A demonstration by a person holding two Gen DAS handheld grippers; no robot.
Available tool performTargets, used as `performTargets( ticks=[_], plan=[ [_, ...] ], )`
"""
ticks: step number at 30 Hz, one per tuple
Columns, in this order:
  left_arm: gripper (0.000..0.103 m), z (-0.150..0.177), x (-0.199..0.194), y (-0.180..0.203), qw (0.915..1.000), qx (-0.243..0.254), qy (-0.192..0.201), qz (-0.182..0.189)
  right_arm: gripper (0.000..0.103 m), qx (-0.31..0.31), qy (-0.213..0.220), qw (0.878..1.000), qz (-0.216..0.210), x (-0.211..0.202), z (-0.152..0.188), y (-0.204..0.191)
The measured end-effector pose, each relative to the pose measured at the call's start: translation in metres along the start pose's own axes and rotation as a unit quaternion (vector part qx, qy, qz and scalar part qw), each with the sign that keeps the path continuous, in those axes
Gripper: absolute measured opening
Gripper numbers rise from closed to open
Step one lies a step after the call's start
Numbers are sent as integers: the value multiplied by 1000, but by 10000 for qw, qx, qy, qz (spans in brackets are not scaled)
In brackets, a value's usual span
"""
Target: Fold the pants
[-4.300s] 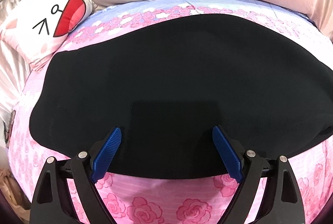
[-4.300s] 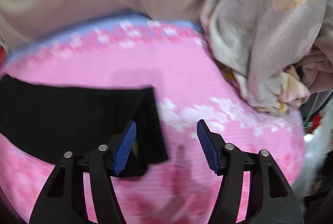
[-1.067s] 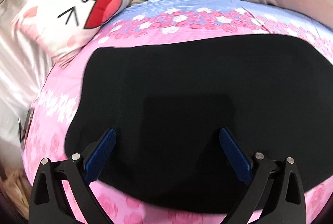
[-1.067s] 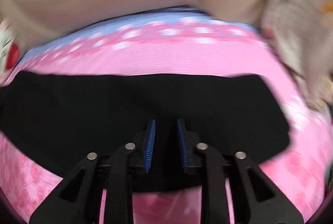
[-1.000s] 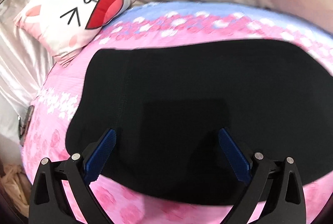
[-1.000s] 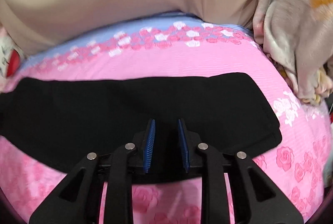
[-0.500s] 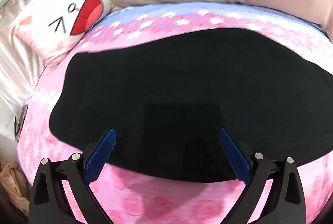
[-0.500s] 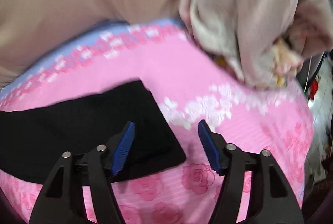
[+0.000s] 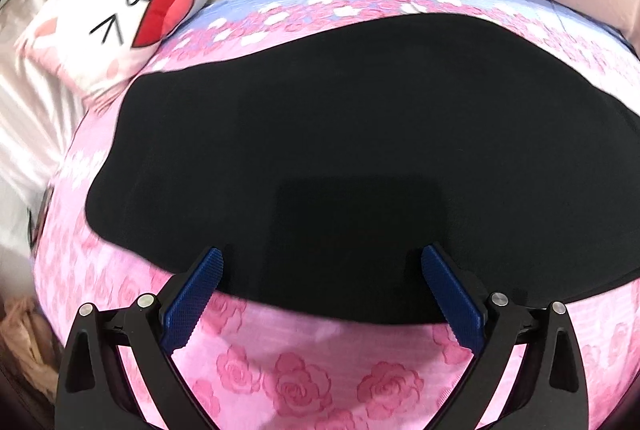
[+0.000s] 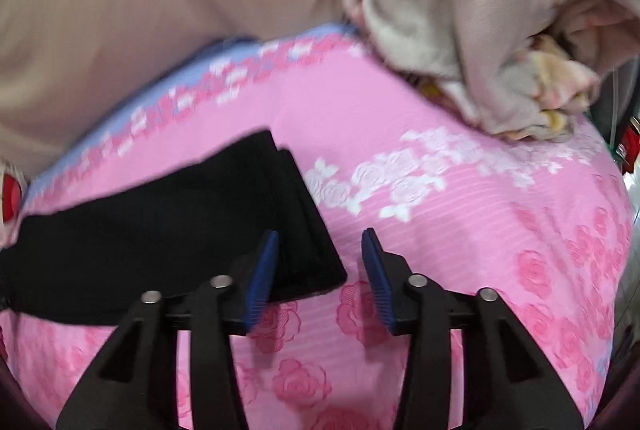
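The black pants [image 9: 340, 158] lie flat in a long band on the pink rose-print bedsheet [image 9: 304, 382]. My left gripper [image 9: 322, 282] is wide open and empty, its fingers over the pants' near edge. In the right wrist view the pants' right end [image 10: 292, 214] shows stacked layers. My right gripper [image 10: 320, 266] is partly open and empty, its jaws straddling the near right corner of the pants just above the sheet.
A white cartoon-face pillow [image 9: 120, 14] sits at the back left. A beige curtain [image 10: 160, 10] hangs behind the bed. A crumpled grey floral blanket [image 10: 480, 30] lies at the back right. The pink sheet [image 10: 480, 230] runs right of the pants.
My right gripper opened from nearly shut, swung right to the pants' end, and has now narrowed its gap. My left gripper stayed open and shifted slightly over the near edge.
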State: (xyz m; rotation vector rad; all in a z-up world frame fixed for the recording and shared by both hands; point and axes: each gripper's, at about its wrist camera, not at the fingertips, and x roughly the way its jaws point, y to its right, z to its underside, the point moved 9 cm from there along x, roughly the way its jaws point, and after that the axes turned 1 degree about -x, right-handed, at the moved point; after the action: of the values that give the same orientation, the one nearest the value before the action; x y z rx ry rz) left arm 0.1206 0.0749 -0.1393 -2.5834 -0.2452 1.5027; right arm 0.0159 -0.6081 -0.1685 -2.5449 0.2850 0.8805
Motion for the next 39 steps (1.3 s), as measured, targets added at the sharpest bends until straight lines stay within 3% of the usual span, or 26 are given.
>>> performTargets(
  ticks=[4, 10, 11, 12, 13, 14, 19, 23, 26, 30, 33, 37, 39],
  plan=[
    [98, 0, -14, 7, 9997, -157, 148, 124, 62, 503, -374, 9972, -400, 15, 21, 0],
    [98, -5, -20, 30, 9988, -140, 393, 249, 65, 901, -217, 9941, -565, 28, 14, -15],
    [98, -3, -20, 34, 9986, -148, 379, 348, 60, 916, -179, 9943, -518, 30, 12, -17],
    [98, -1, -18, 37, 9984, -140, 354, 414, 42, 1004, -201, 9934, -519, 34, 12, -18],
    [98, 1, -15, 38, 9985, -109, 341, 414, 35, 1063, -226, 9923, -587, 36, 12, -20],
    [98, 3, -12, 38, 9987, -80, 328, 385, 18, 1194, -284, 9894, -772, 41, 14, -25],
    [98, 11, -1, 30, 9974, -125, 288, 641, 16, 1499, -186, 9850, -838, 38, 11, -29],
    [98, 11, 1, 30, 9958, -59, 406, 821, 21, 2248, -93, 9676, -1142, 41, 14, -20],
    [98, 11, 0, 33, 9950, 76, 513, 853, 16, 2311, -2, 9667, -1098, 34, 9, -26],
    [98, 6, -2, 26, 9938, 28, 529, 974, 15, 1550, 257, 9813, -1112, 7, -23, -82],
    [98, 2, 2, 10, 9934, -128, 540, 1000, 15, 846, 260, 9868, -1353, -6, -44, -152],
    [98, -3, 13, -20, 9946, -311, 523, 836, 15, -35, 46, 9830, -1835, -6, -47, -261],
    [98, -3, 17, -36, 9952, -364, 536, 736, 15, -478, -122, 9738, -2218, -1, -35, -326]
  ],
)
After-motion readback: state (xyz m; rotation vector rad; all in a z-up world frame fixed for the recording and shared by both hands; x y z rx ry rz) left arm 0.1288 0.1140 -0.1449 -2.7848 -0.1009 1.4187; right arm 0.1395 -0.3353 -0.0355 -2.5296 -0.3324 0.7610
